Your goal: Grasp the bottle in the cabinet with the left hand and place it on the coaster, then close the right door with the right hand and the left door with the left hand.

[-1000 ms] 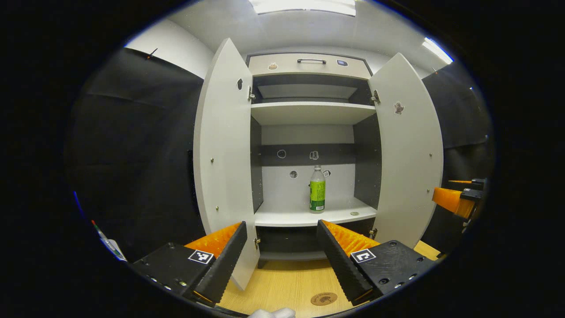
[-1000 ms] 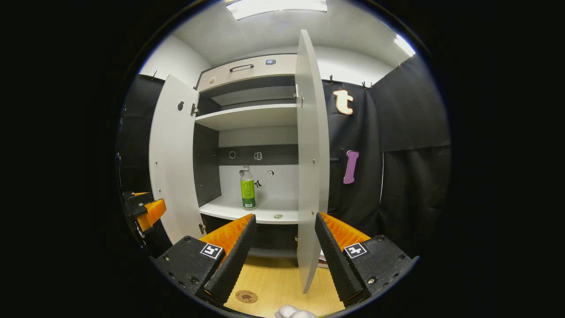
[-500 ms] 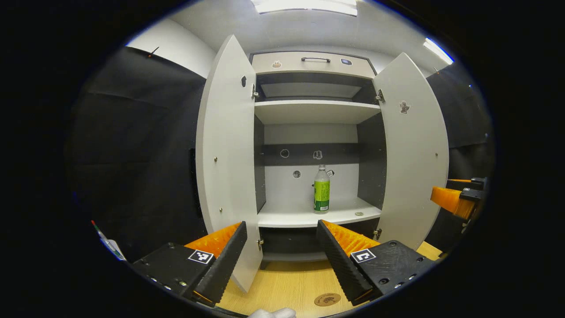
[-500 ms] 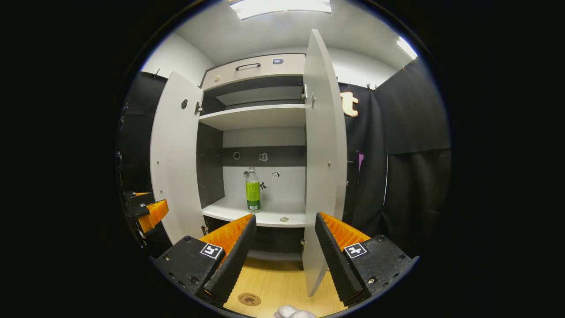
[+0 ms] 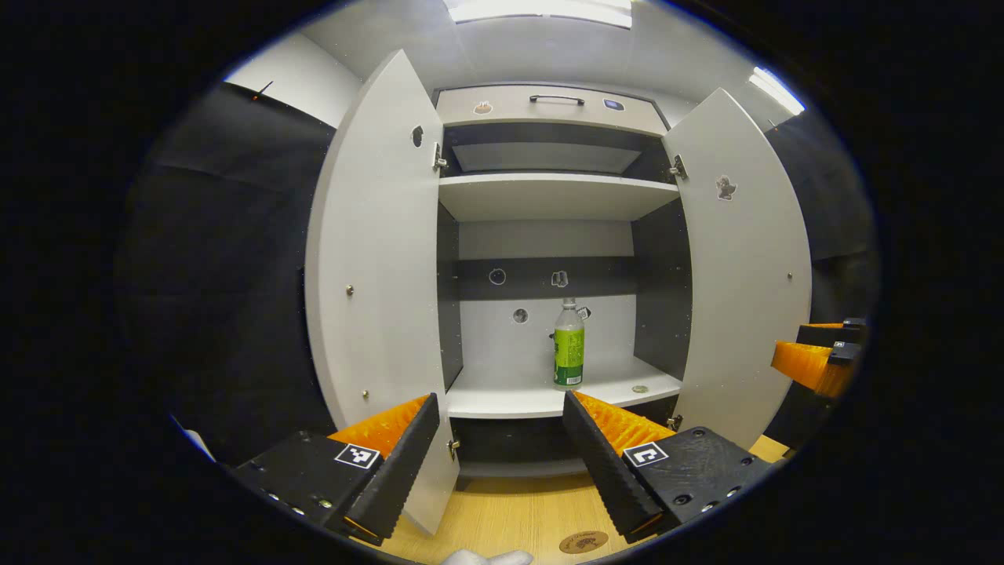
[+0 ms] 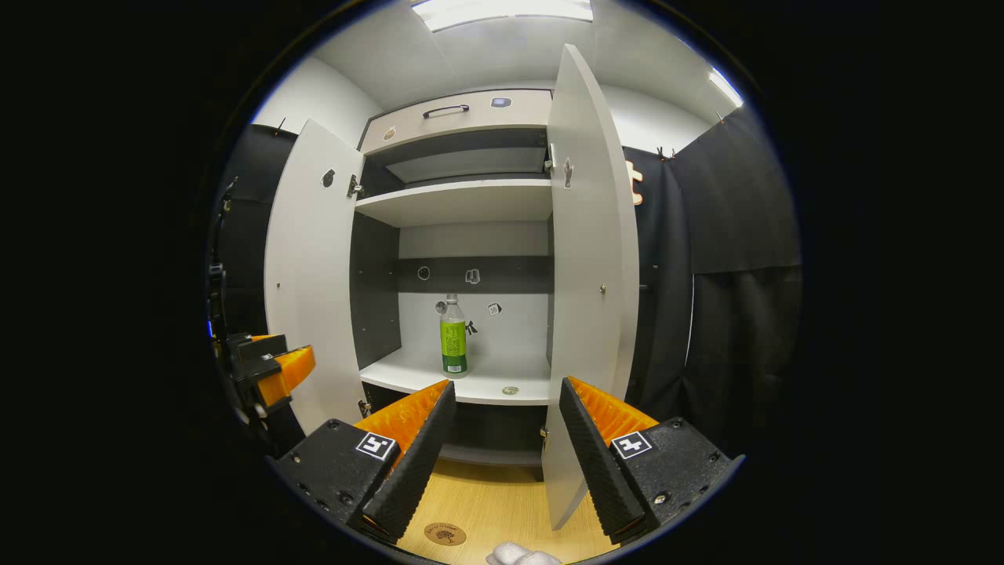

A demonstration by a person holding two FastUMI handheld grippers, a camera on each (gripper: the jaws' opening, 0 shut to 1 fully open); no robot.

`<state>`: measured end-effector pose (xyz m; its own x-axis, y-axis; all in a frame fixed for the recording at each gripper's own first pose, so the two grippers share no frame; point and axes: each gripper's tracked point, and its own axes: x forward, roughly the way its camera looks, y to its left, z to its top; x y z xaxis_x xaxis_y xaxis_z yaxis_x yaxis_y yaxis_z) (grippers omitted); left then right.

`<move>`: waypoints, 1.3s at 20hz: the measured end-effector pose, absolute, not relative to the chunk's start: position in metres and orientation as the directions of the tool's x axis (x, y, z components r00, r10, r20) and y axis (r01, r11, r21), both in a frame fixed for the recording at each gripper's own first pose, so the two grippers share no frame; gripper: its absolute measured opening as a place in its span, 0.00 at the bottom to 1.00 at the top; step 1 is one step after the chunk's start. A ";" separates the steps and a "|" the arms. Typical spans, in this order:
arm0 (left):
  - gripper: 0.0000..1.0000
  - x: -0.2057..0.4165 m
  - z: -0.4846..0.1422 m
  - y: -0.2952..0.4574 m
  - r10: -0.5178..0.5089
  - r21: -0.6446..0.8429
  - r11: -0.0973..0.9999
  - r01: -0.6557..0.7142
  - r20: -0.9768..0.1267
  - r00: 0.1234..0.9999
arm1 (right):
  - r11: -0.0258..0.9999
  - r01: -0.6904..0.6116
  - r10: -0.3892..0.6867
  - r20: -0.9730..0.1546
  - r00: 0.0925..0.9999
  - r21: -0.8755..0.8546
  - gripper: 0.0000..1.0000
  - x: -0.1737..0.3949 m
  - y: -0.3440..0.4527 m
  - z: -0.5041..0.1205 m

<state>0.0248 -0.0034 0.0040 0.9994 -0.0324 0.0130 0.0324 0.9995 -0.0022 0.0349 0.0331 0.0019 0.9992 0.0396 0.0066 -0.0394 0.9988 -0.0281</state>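
We note the bottle (image 5: 569, 345) standing upright on the lower shelf (image 5: 510, 396) of the cabinet, long axis vertical, with both doors swung wide. In the left gripper view the left hand-held gripper (image 5: 498, 439) has its jaws spread wide with nothing between them; the bottle lies ahead and above, at about 1 o'clock from the midpoint of the fingers, well apart and deeper in the cabinet. In the right gripper view the right hand-held gripper (image 6: 502, 435) is likewise wide open and empty, with the bottle (image 6: 452, 337) at about 11 o'clock and the edge of the right door (image 6: 584, 275) just off 1 o'clock. We judge the left hand-held gripper better lined up for the reach, as the task asks; a level approach past the left door (image 5: 376, 275) with the jaws either side of the upright body should suit. The coaster (image 5: 583, 541) lies on the desk (image 5: 510, 518) at 5 o'clock, near the left hand-held gripper.
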 end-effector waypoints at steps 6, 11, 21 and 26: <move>0.96 0.056 0.012 -0.022 -0.082 -0.042 0.996 0.084 0.043 0.996 | 0.998 -0.048 0.048 0.002 0.999 -0.031 0.82 0.048 0.043 0.009; 0.96 0.087 0.017 -0.035 -0.098 -0.047 0.994 0.101 0.059 0.993 | 0.997 -0.028 0.028 0.000 1.000 -0.069 0.82 0.052 0.045 0.019; 0.96 0.139 -0.012 -0.048 -0.070 -0.023 0.997 0.070 0.000 0.998 | 0.990 -0.019 0.016 -0.023 1.000 -0.140 0.82 0.045 0.058 0.015; 0.96 0.148 -0.026 -0.043 -0.057 -0.008 0.998 0.057 -0.045 0.997 | 0.986 -0.010 0.003 -0.047 0.999 -0.165 0.82 0.041 0.057 0.006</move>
<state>0.1482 -0.0426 -0.0262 0.9974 -0.0573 -0.0445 0.0570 0.9983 -0.0076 0.0414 0.0565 0.0060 0.9989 0.0026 -0.0473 -0.0104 0.9862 -0.1649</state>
